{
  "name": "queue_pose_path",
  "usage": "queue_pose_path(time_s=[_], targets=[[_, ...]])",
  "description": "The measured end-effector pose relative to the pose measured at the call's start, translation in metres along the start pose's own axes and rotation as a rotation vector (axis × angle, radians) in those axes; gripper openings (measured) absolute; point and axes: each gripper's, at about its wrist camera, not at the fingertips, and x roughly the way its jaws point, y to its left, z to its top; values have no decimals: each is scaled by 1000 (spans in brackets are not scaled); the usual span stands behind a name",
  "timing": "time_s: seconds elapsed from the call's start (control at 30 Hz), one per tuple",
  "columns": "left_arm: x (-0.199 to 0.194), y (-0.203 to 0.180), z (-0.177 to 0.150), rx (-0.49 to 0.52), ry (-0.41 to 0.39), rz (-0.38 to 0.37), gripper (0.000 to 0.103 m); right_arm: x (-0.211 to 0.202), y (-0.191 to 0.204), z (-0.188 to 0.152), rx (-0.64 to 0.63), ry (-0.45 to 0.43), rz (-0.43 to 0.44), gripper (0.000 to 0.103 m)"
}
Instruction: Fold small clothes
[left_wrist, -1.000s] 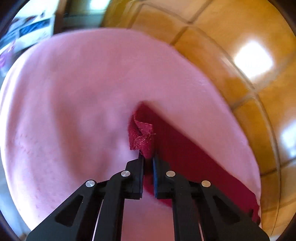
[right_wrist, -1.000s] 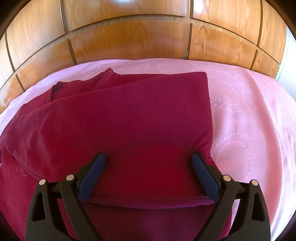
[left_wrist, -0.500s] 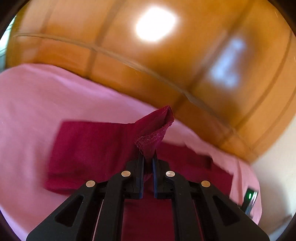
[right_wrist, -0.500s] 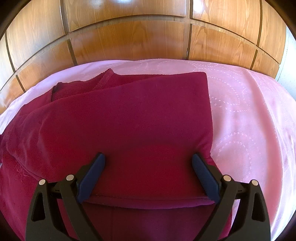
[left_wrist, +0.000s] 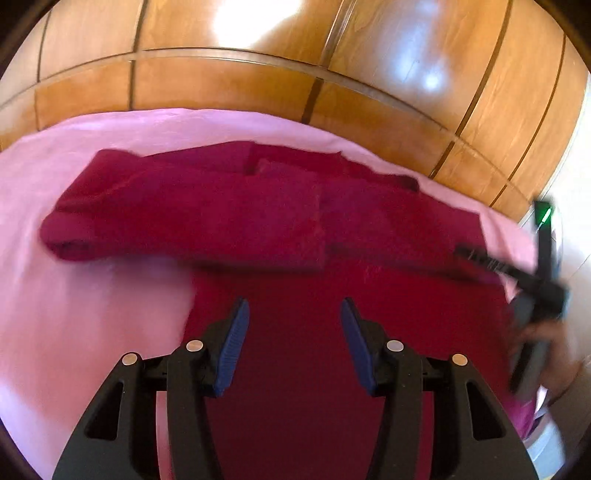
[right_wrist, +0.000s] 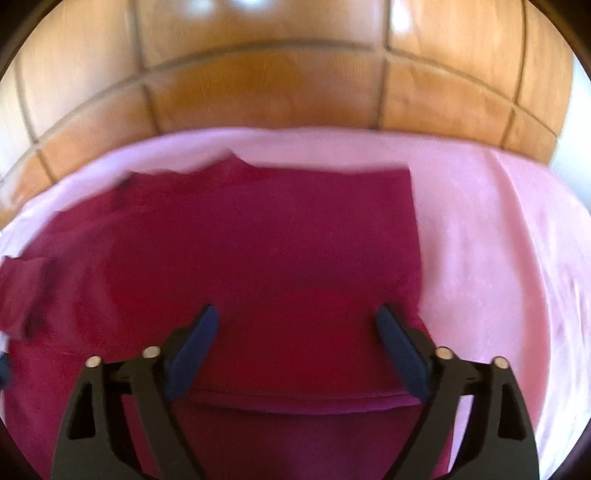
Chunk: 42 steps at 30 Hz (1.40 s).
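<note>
garment (left_wrist: 295, 387) | near edge cut off | right view blurred

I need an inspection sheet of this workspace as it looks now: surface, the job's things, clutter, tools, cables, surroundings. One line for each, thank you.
Surface: pink patterned bedspread, smooth where it shows.
Job's things: dark red knit garment lying on the bedspread, one part folded over on top.
Clutter: nothing seen.
Tools: left tool open, above the garment, holding nothing; right tool open, holding nothing, also visible at the right edge of the left view.
Cables: nothing seen.
Surroundings: glossy brown wooden panel wall behind the bed; pale wall at far right.
</note>
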Motion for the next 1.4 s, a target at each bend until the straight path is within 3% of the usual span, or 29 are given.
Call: queue_pose_path(time_s=[0.13, 0.2, 0.27, 0.37, 0.43, 0.53, 0.57, 0.67, 0.83, 1.0, 1.13, 1.27, 1.4], targets=[[-3, 9, -17, 9, 5, 11, 51, -5, 55, 8, -9, 79, 325, 62], [-2, 11, -20, 13, -6, 11, 51, 4, 95, 9, -54, 145, 435, 52], [-1, 13, -22, 24, -11, 11, 51, 13, 120, 8, -78, 192, 487, 49], [0, 16, -24, 14, -17, 5, 51, 38, 157, 7, -104, 263, 497, 49], [1, 17, -24, 14, -20, 3, 51, 51, 171, 10, -101, 263, 472, 47], [2, 16, -27, 19, -27, 1, 54, 52, 182, 12, -129, 266, 463, 12], [2, 15, -28, 24, -28, 2, 56, 51, 187, 13, -156, 260, 456, 7], [2, 12, -29, 44, -31, 11, 58, 28, 195, 14, -257, 178, 410, 6], [3, 11, -29, 46, -33, 16, 58, -35, 170, 49, -218, -25, 416, 6], [3, 10, -30, 50, -33, 24, 58, -64, 95, 79, -116, -158, 273, 6], [4, 9, -29, 54, -33, 29, 58, -49, 22, 78, 12, -137, 148, 6], [7, 8, -30, 56, -31, 33, 58, -17, -42, 52, 141, -42, 49, 6], [8, 7, -29, 60, -20, 38, 58, 15, -72, 21, 223, 46, 22, 6]])
